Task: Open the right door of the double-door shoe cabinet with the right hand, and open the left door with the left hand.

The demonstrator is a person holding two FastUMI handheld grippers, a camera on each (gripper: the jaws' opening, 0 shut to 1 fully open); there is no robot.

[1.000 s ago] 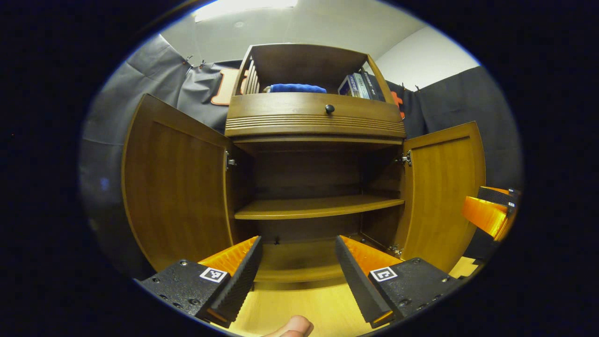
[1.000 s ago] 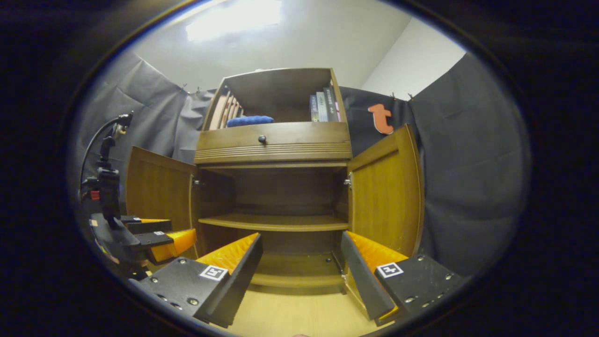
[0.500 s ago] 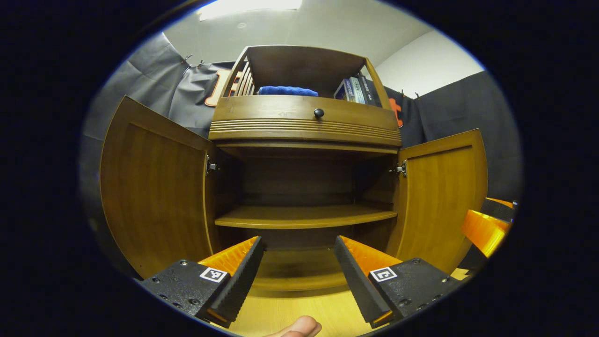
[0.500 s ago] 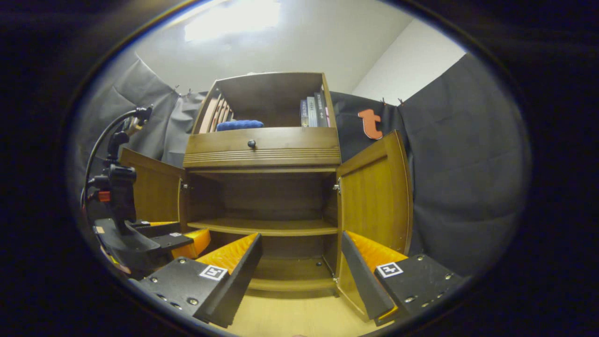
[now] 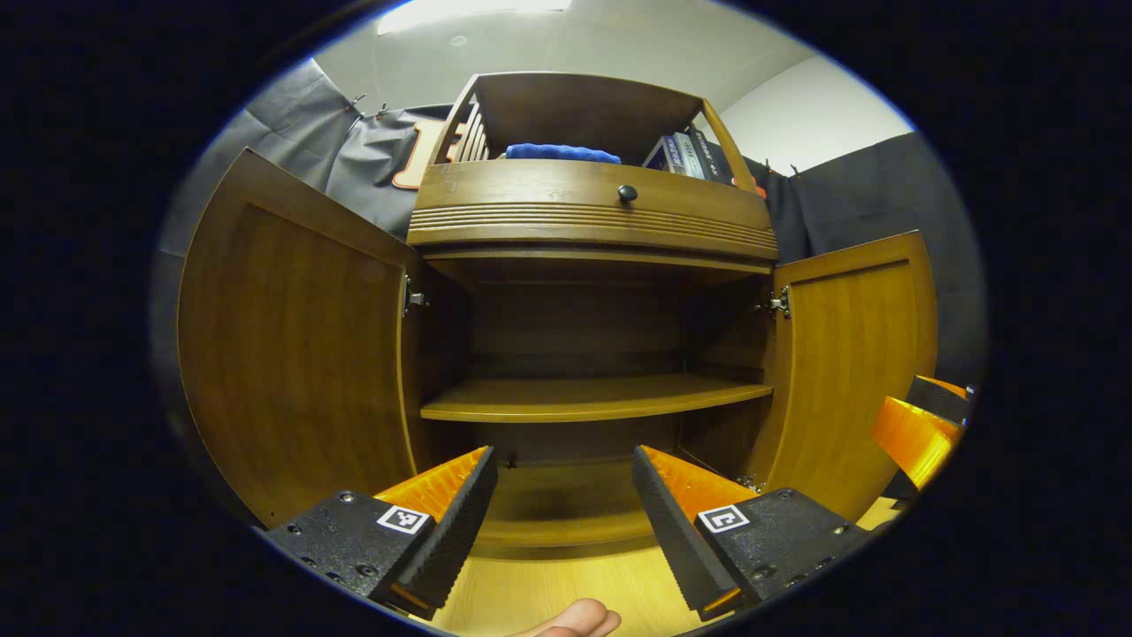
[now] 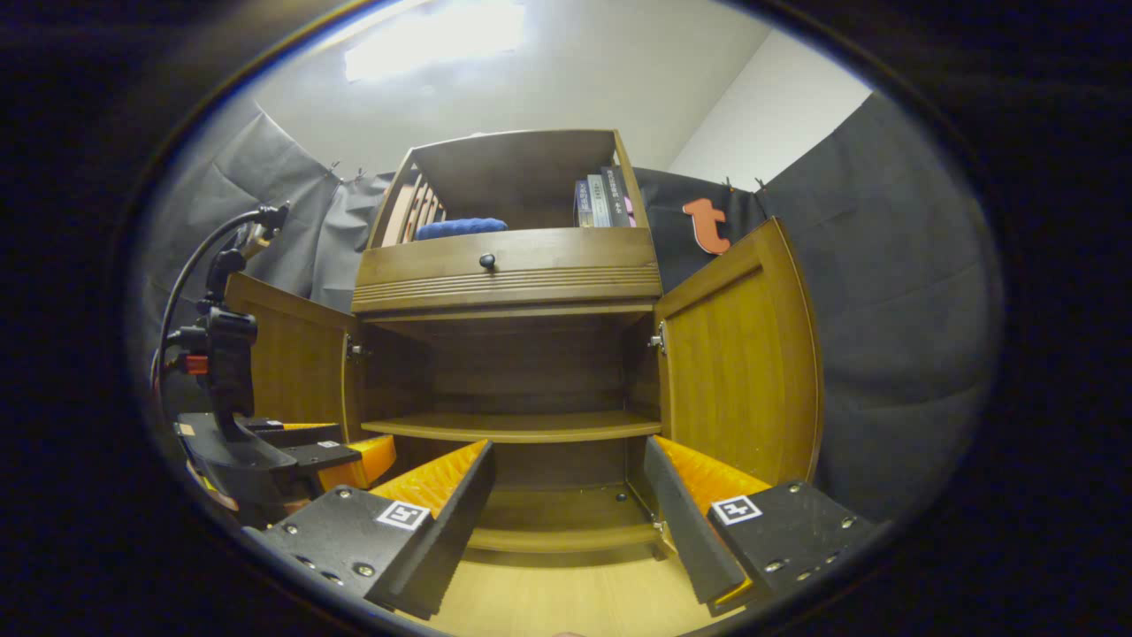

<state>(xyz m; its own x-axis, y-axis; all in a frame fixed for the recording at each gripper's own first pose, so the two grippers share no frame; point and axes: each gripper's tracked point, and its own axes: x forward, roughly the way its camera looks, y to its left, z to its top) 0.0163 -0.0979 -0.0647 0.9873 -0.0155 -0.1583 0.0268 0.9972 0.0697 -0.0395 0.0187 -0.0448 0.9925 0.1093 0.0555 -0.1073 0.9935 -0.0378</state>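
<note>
**Both doors open, grippers backed off**

The shoe cabinet (image 5: 584,389) has its left door (image 5: 292,354) and right door (image 5: 849,354) swung wide, bare shelves showing. The left gripper (image 5: 562,522) and right gripper (image 6: 566,522) hang in front, jaws spread, holding nothing. My only worry: a stray swing could clip a door edge and knock it back. Pale wood floor (image 6: 566,602), black cloth walls, books (image 6: 601,199) up top.

Open cabinet (image 6: 517,372) beyond the parted right claw (image 6: 566,495)
</note>
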